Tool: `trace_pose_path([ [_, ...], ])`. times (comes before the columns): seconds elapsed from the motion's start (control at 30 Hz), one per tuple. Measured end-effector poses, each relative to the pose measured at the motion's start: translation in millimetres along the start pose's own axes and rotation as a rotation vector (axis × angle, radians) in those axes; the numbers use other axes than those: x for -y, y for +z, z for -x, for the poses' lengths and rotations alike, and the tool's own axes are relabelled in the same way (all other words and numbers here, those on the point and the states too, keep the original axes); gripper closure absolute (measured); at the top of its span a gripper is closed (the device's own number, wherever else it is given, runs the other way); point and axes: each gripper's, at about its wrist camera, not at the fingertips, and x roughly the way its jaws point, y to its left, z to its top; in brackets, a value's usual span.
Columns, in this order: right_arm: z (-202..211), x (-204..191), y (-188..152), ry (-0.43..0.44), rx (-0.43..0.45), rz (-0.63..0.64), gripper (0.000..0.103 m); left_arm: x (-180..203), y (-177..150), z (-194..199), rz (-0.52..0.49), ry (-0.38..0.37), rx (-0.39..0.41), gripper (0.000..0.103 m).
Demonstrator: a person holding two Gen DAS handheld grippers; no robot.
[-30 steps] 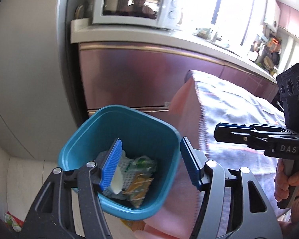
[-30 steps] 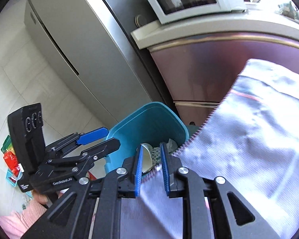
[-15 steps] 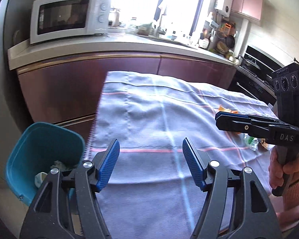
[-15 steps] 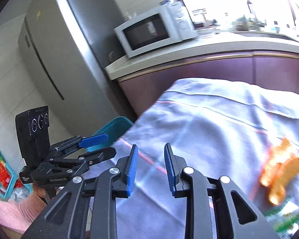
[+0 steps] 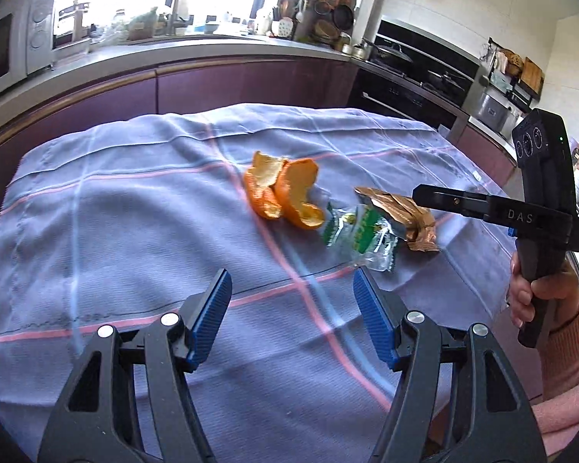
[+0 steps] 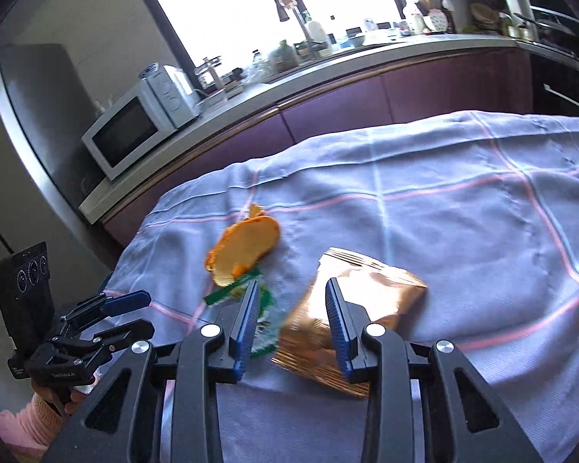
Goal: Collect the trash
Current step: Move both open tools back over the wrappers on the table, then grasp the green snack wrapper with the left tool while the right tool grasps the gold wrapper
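Three pieces of trash lie on the lilac checked tablecloth: an orange peel, a clear wrapper with green print and a crumpled brown foil wrapper. My left gripper is open and empty, hovering short of the trash. My right gripper is open, its jaws standing on either side of the brown foil wrapper, just above it. The green-print wrapper sits by its left finger and the peel lies beyond. The trash bin is out of view.
A kitchen counter with a microwave and cluttered items runs behind the table. An oven and stove stand at the right. The fridge stands at the left of the right wrist view.
Both grippers swung away from the blue bin, right across the table, to the trash. The right gripper opened wider and now straddles the brown wrapper. The bin left view.
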Motion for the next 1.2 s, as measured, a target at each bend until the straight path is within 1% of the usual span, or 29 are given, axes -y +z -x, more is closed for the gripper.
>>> trace_pose_path([
  [0.07,3.6,17.0,-5.6,-0.020,-0.002,-0.044,0.065,8.1,6.3,-14.7,0.001,-0.027,-0.022,0.038],
  [0.17,-0.9,28.0,-12.7,-0.031,-0.021,-0.077,0.061,15.8,13.1,-34.0,0.016,-0.051,-0.059,0.037],
  [0.27,-6.5,30.6,-17.6,-0.017,-0.035,-0.100,0.057,18.7,19.9,-52.7,0.033,-0.065,-0.098,0.036],
  [0.4,-9.2,33.7,-17.3,0.025,-0.032,-0.126,0.053,20.8,27.3,-71.0,0.061,-0.075,-0.134,0.036],
  [0.5,-11.5,35.0,-14.6,0.061,-0.033,-0.143,0.053,20.7,31.3,-77.1,0.074,-0.080,-0.144,0.036],
  [0.63,-17.3,32.7,-14.9,0.076,-0.042,-0.146,0.053,26.9,35.3,-83.3,0.073,-0.084,-0.156,0.039],
  [0.67,-18.5,32.3,-15.4,0.080,-0.045,-0.146,0.055,28.9,35.5,-84.8,0.069,-0.080,-0.157,0.042],
  [0.7,-19.1,32.0,-16.0,0.082,-0.047,-0.144,0.063,30.7,35.3,-85.2,0.064,-0.079,-0.158,0.046],
  [0.73,-19.6,31.9,-16.6,0.085,-0.049,-0.144,0.066,32.0,36.1,-86.5,0.062,-0.083,-0.159,0.048],
  [0.77,-19.9,32.7,-16.7,0.089,-0.051,-0.145,0.067,33.5,36.7,-87.0,0.063,-0.085,-0.160,0.051],
  [0.8,-19.5,33.0,-17.2,0.089,-0.049,-0.146,0.069,35.4,36.8,-88.8,0.062,-0.087,-0.160,0.057],
  [0.93,-17.3,34.9,-17.7,0.092,-0.040,-0.145,0.073,38.1,37.0,-91.4,0.062,-0.094,-0.162,0.068],
  [1.03,-15.3,35.7,-18.0,0.094,-0.034,-0.143,0.078,37.7,35.0,-90.5,0.067,-0.110,-0.162,0.079],
  [1.07,-15.8,35.5,-17.0,0.095,-0.033,-0.142,0.082,38.4,34.8,-91.0,0.065,-0.111,-0.163,0.083],
  [1.1,-15.8,35.5,-17.0,0.095,-0.033,-0.140,0.085,39.0,34.0,-91.0,0.062,-0.109,-0.163,0.085],
  [1.2,-15.5,35.2,-17.5,0.097,-0.032,-0.136,0.085,41.0,32.2,-92.2,0.057,-0.113,-0.167,0.085],
])
